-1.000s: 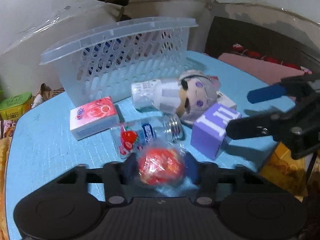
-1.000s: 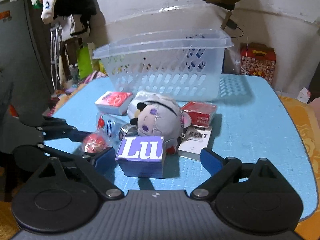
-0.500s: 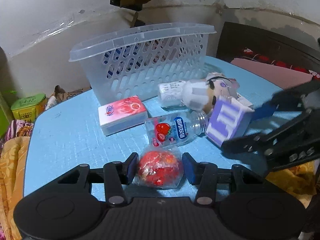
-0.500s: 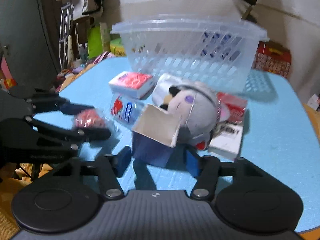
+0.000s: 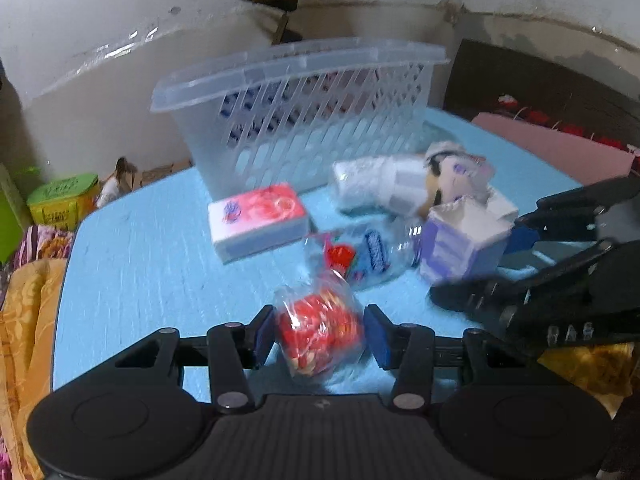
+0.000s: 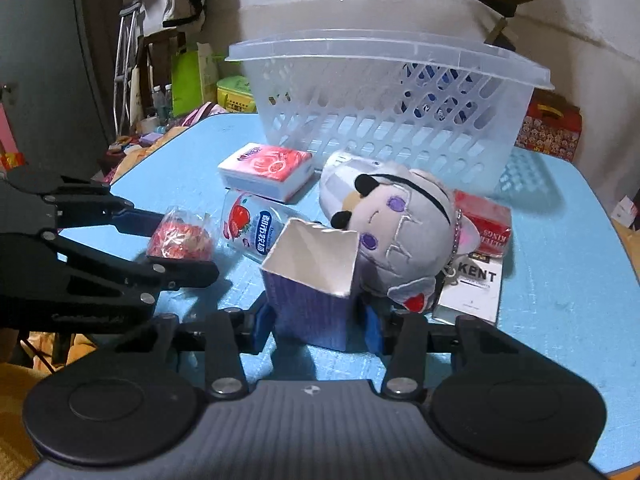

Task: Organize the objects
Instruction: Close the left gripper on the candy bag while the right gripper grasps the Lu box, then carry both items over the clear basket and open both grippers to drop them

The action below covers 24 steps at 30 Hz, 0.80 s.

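My left gripper [image 5: 319,334] is shut on a red snack in clear wrap [image 5: 318,334], also seen in the right wrist view [image 6: 180,236]. My right gripper [image 6: 318,326] is shut on a purple box [image 6: 310,280] with an open white flap, held tilted above the blue table [image 6: 560,280]; it also shows in the left wrist view [image 5: 460,240]. A clear lattice basket [image 6: 384,112] stands at the back. A grey plush [image 6: 400,224], a strawberry bottle [image 6: 250,226] and a pink tissue pack [image 6: 268,168] lie in front of it.
A red cigarette box [image 6: 486,220] and a white KENT box [image 6: 472,288] lie right of the plush. A white roll [image 5: 360,184] lies by the basket. Clutter, a green box [image 5: 62,200] and orange bedding [image 5: 24,320] lie past the table's left edge.
My right gripper closed on the purple box, lifted and tipped it so its flap faces up. My left gripper kept the red snack and drew back and up a little.
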{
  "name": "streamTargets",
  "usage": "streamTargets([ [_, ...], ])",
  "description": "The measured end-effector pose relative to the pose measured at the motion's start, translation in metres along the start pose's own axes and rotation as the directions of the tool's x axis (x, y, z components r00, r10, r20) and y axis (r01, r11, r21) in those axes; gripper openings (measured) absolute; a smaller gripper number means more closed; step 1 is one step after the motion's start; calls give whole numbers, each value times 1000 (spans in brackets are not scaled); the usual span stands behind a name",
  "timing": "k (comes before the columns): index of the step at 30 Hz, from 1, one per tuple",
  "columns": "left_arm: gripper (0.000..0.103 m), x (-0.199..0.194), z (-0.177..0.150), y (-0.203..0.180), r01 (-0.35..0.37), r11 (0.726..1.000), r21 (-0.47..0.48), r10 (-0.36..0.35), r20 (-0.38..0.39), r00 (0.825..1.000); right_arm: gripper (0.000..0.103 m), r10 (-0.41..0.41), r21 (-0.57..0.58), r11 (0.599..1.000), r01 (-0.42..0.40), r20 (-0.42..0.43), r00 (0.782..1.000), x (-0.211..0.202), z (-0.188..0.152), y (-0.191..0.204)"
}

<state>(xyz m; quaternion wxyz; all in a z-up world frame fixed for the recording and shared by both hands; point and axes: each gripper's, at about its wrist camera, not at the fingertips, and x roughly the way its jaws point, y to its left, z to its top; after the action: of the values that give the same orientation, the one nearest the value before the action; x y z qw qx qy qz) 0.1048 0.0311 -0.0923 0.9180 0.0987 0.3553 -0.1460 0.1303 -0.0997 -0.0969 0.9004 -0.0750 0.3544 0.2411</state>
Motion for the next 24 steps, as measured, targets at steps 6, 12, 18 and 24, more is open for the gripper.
streamTargets([
  [6,51,-15,2,9,-16,999,-37,18,62,998,48,-1,-9,1000,1,43,999,-23,3,-6],
  [12,51,-42,12,11,19,998,-63,-10,151,988,48,13,33,999,-18,131,991,-51,15,-24],
  [18,51,-70,26,14,44,994,-105,-15,269,963,48,-12,65,998,-5,258,966,-76,29,-39],
  [24,51,-88,48,21,85,983,-162,-21,363,932,47,-22,103,995,-16,359,933,-88,40,-56],
])
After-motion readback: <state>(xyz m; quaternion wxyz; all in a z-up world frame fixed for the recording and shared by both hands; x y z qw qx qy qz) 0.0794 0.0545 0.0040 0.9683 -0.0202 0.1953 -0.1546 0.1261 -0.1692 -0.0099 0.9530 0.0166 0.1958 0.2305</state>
